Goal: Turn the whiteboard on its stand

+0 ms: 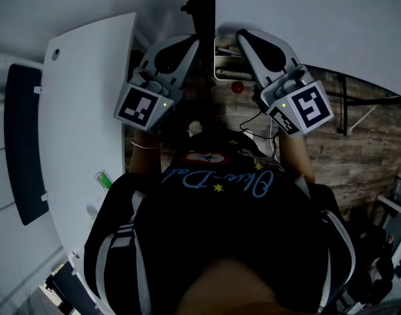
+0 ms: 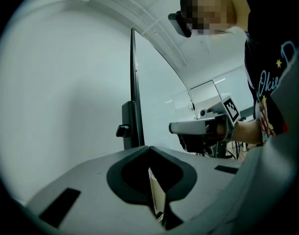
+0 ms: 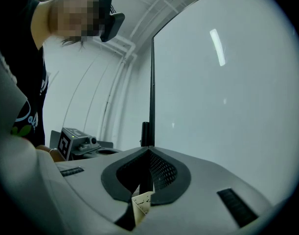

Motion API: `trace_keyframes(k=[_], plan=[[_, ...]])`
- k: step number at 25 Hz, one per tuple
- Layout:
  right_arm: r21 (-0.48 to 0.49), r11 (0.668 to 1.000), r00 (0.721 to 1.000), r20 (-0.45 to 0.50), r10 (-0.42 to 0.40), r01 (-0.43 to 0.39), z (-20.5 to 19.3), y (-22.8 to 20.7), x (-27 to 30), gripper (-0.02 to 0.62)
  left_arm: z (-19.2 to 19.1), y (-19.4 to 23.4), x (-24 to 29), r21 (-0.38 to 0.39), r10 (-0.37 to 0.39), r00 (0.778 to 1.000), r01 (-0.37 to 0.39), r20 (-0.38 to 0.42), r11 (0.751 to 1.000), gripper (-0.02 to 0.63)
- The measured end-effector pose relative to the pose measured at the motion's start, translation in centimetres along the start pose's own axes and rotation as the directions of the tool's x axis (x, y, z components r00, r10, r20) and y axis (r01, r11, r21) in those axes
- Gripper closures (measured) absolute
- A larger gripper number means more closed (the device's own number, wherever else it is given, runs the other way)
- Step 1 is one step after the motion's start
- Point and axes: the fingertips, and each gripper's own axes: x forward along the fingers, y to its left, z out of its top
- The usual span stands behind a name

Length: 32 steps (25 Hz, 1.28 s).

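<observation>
White whiteboard [image 3: 227, 82], edge-on; left gripper [image 2: 149, 148] and right gripper [image 3: 149, 150] both closed at its dark edge. Likely risk: tips slide off, board swings free, stand [image 2: 129, 124] rocks.

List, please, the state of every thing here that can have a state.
whiteboard: upright, its edge toward both grippers.
left gripper: jaws together, at the board's edge; a grip on it is not clear.
right gripper: jaws together, same place.
green lamp: lit.
</observation>
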Motion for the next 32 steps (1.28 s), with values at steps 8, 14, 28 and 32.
trace_keyframes(k=[8, 14, 28, 32], plan=[[-0.013, 1.0, 1.0, -0.022, 0.016, -0.017, -0.2, 0.34, -0.35, 0.571, 0.34, 0.22, -0.35, 0.005, 0.032, 0.999, -0.032, 0.001, 0.999, 0.588], [-0.004, 1.0, 0.999, -0.038, 0.014, -0.014, -0.24, 0.59, -0.52, 0.571, 0.71, 0.15, -0.76, 0.019, 0.034, 0.999, -0.034, -0.004, 0.999, 0.588], [0.0, 1.0, 1.0, -0.029, 0.01, -0.01, -0.39, 0.51, -0.2, 0.571, 0.22, 0.49, -0.77, -0.002, 0.035, 0.999, -0.035, -0.017, 0.999, 0.588], [0.004, 1.0, 1.0, -0.025, 0.012, -0.012, -0.45, 0.36, -0.33, 0.571, 0.15, 0.51, -0.54, 0.007, 0.04, 0.999, -0.039, -0.022, 0.999, 0.588]])
